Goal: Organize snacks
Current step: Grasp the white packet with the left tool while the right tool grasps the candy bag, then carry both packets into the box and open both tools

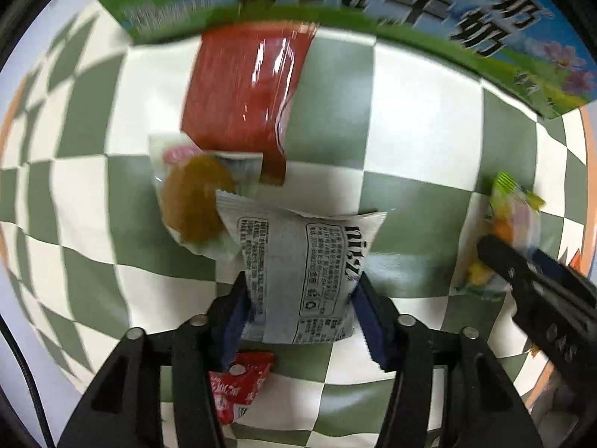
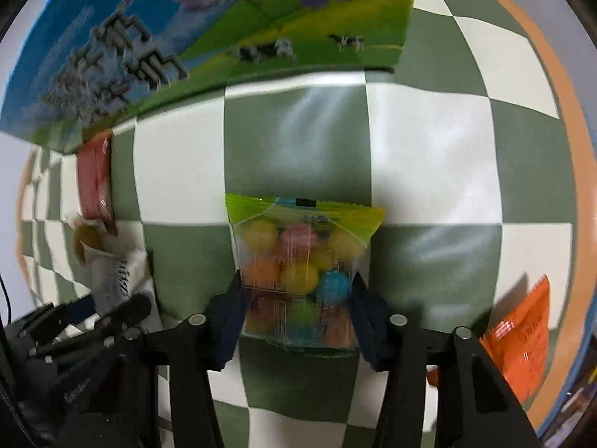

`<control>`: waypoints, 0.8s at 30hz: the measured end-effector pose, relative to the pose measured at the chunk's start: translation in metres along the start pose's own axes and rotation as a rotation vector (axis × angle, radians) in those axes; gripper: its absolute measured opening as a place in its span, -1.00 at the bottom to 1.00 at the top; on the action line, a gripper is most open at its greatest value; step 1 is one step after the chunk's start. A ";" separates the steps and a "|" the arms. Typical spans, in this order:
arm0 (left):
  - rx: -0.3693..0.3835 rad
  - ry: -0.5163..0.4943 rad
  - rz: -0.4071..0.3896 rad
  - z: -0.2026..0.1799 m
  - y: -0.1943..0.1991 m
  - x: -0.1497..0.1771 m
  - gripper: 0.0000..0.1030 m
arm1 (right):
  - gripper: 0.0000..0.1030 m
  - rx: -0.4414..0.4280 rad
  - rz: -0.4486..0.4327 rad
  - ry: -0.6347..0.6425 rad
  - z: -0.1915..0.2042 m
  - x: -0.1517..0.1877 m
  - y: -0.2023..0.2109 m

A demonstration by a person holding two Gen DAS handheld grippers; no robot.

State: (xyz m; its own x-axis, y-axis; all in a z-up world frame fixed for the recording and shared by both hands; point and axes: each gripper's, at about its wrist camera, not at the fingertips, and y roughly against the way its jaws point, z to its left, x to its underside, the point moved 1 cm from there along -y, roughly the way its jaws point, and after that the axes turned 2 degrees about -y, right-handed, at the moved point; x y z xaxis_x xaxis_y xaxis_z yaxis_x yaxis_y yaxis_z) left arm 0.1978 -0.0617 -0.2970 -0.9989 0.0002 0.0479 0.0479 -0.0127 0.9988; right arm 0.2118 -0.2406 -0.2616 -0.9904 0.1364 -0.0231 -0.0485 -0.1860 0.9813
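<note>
My left gripper (image 1: 302,298) points down at the checked cloth, shut on a white snack packet (image 1: 298,261) with black print, its blue pads pressed into the packet's two sides. My right gripper (image 2: 298,310) is shut on a clear bag of coloured candy balls (image 2: 298,261) with a green top. In the left wrist view the candy bag (image 1: 503,216) lies at the right with the right gripper (image 1: 515,257) on it. The right wrist view shows the white packet (image 2: 119,276) and the left gripper (image 2: 100,310) at the lower left.
A printed milk carton box (image 1: 373,0) stands along the far side. A long red packet (image 1: 238,89), a round brown cake in clear wrap (image 1: 194,201) and a small red packet (image 1: 238,388) lie near the left gripper. An orange packet (image 2: 518,339) lies right, near the cloth's (image 2: 429,149) edge.
</note>
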 end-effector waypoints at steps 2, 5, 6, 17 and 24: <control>0.016 0.009 0.002 0.006 -0.005 -0.001 0.07 | 0.02 0.002 0.009 -0.008 0.000 0.004 -0.001; 0.023 0.007 0.010 0.010 -0.005 -0.001 0.03 | 0.02 -0.013 0.027 -0.034 -0.001 0.007 -0.006; 0.021 0.004 0.001 0.011 -0.004 0.001 0.00 | 0.02 -0.017 0.027 -0.040 -0.002 0.007 -0.007; 0.114 -0.069 -0.047 0.012 0.077 0.015 -0.08 | -0.04 -0.181 0.019 -0.123 -0.046 0.020 0.053; 0.217 -0.054 -0.225 0.026 0.187 -0.028 -0.08 | -0.04 -0.302 -0.142 -0.091 -0.040 -0.006 0.154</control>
State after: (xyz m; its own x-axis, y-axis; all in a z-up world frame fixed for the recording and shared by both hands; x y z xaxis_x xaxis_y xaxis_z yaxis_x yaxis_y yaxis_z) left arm 0.2350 -0.0380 -0.1109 -0.9832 0.0321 -0.1795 -0.1691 0.2078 0.9634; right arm 0.2054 -0.3086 -0.1183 -0.9561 0.2650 -0.1248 -0.2344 -0.4367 0.8685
